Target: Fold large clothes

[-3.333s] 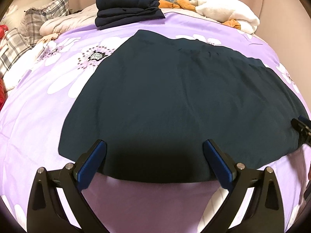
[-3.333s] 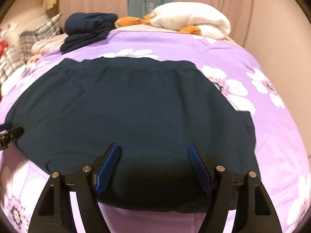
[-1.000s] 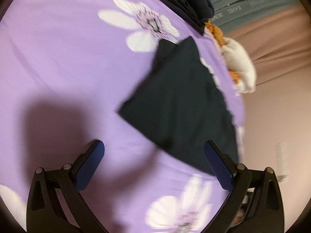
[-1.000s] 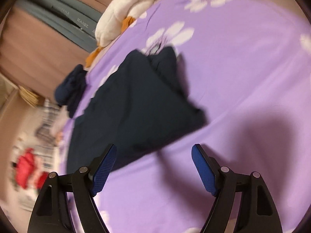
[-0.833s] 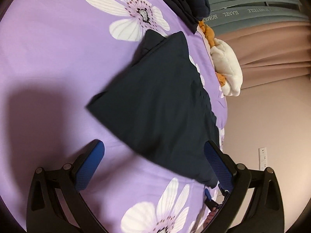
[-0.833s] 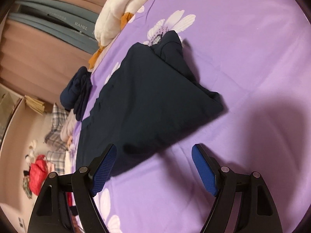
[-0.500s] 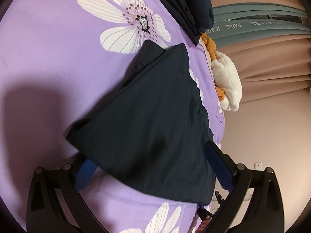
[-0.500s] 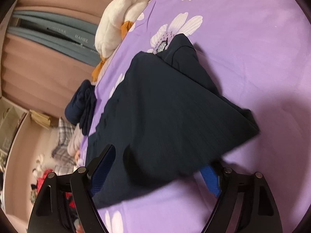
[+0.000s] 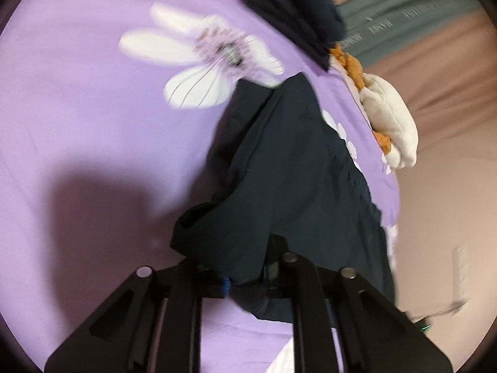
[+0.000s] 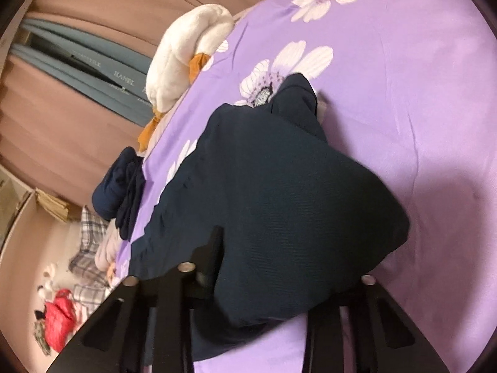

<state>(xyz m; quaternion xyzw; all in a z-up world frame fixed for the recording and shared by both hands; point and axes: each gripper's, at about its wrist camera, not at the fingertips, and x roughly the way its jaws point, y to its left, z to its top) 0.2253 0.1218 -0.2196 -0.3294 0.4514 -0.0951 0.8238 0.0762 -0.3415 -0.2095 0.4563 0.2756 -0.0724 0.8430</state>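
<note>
While both grippers (image 9: 245, 275) (image 10: 279, 283) clamp the dark skirt (image 9: 292, 180), only the right view shows the red bag (image 10: 59, 320)

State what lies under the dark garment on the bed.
Under the dark garment lies the purple flowered bedspread. Both tools' tips are covered by its gathered cloth, as is anything else beneath.

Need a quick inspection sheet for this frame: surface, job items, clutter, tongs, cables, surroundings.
Surface: purple flowered bedspread.
Job's things: dark skirt partly lifted and bunched; folded dark clothes stacked at the far edge.
Clutter: white plush toy, plaid pillows, red item.
Grippers: left tongs shut on the skirt edge; right tongs draped by skirt, closure hidden.
Cables: nothing seen.
Surroundings: pink curtain, wall.
</note>
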